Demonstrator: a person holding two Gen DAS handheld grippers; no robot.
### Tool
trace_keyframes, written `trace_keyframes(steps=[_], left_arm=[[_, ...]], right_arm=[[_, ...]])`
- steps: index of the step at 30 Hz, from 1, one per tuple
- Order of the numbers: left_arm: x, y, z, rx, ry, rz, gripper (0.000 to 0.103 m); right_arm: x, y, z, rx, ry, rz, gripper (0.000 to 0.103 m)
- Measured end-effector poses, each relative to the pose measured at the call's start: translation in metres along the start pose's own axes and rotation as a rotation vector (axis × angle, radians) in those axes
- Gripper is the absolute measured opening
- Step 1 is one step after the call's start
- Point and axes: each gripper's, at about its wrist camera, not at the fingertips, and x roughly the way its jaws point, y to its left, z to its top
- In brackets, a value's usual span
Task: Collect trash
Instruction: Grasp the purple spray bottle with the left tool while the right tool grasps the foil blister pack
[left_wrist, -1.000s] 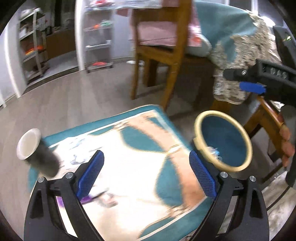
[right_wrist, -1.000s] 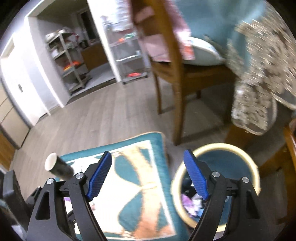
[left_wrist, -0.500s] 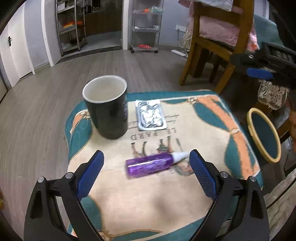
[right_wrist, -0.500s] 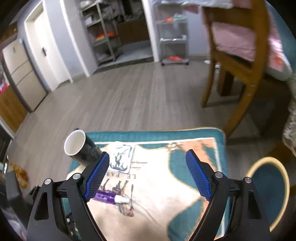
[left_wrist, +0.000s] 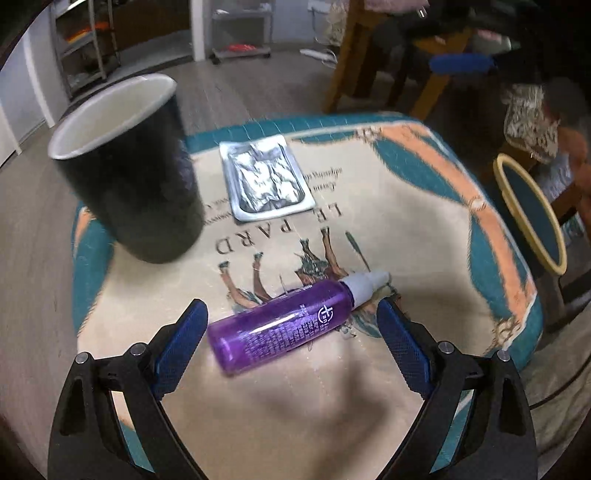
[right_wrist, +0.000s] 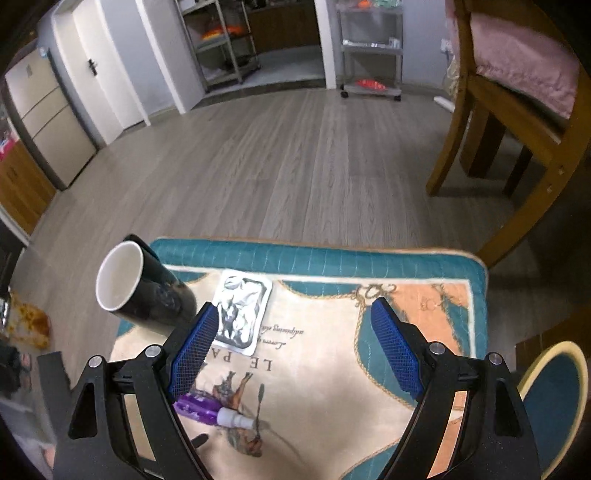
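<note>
A: Now, left wrist view first: what has changed?

B: A second ago the left gripper (left_wrist: 291, 332) looked across the cushion toward the round yellow-rimmed teal bin (left_wrist: 532, 214). It has since swung round and dropped low over the cushioned surface with the teal, cream and orange print (left_wrist: 424, 206). The clear purple plastic bottle with a white nozzle (left_wrist: 288, 325) now lies on its side right between the spread fingers (left_wrist: 181, 343), nozzle toward the right one, neither pad pressing on it.

A: And beyond the fingers?

B: The crumpled silver foil blister pack (left_wrist: 266, 177) lies flat ahead, and the black mug with a white inside (left_wrist: 125, 166) stands ahead and to the left. The bin is off to the right, beside the cushion.

A: Right wrist view?

B: The right gripper (right_wrist: 295, 347) has also turned away from the bin, which sat below its fingers before and now shows only at the lower right edge. Its fingers (right_wrist: 395, 354) stand wide apart with nothing between them, the blister pack just past the left one.

A: Meaning?

B: I'd judge the left is lined up to close on the bottle; the pack looks next for the right.
</note>
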Motion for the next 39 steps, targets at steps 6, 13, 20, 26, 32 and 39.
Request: trace_keyframes(steps=[6, 13, 20, 26, 32, 39], left_arm=[[0.025, -0.009, -0.005, 0.062, 0.088, -0.006, 0.071], [0.024, -0.010, -0.009, 0.074, 0.075, -0.008, 0.037], [0.014, 0.012, -0.016, 0.027, 0.061, 0.009, 0.035], [0.010, 0.026, -0.018, -0.020, 0.051, 0.009, 0.035], [0.003, 0.038, -0.023, -0.042, 0.042, 0.014, 0.035], [0.002, 0.041, -0.024, -0.056, 0.039, 0.014, 0.035]], right_arm=[[0.026, -0.008, -0.002, 0.023, 0.061, -0.005, 0.084], [0.069, 0.004, -0.007, 0.002, 0.133, 0.029, 0.084], [0.104, 0.044, -0.010, -0.085, 0.156, 0.087, 0.084], [0.123, 0.063, -0.013, -0.103, 0.177, 0.087, 0.084], [0.134, 0.075, -0.015, -0.120, 0.192, 0.060, 0.084], [0.141, 0.089, -0.027, -0.189, 0.196, -0.012, 0.084]])
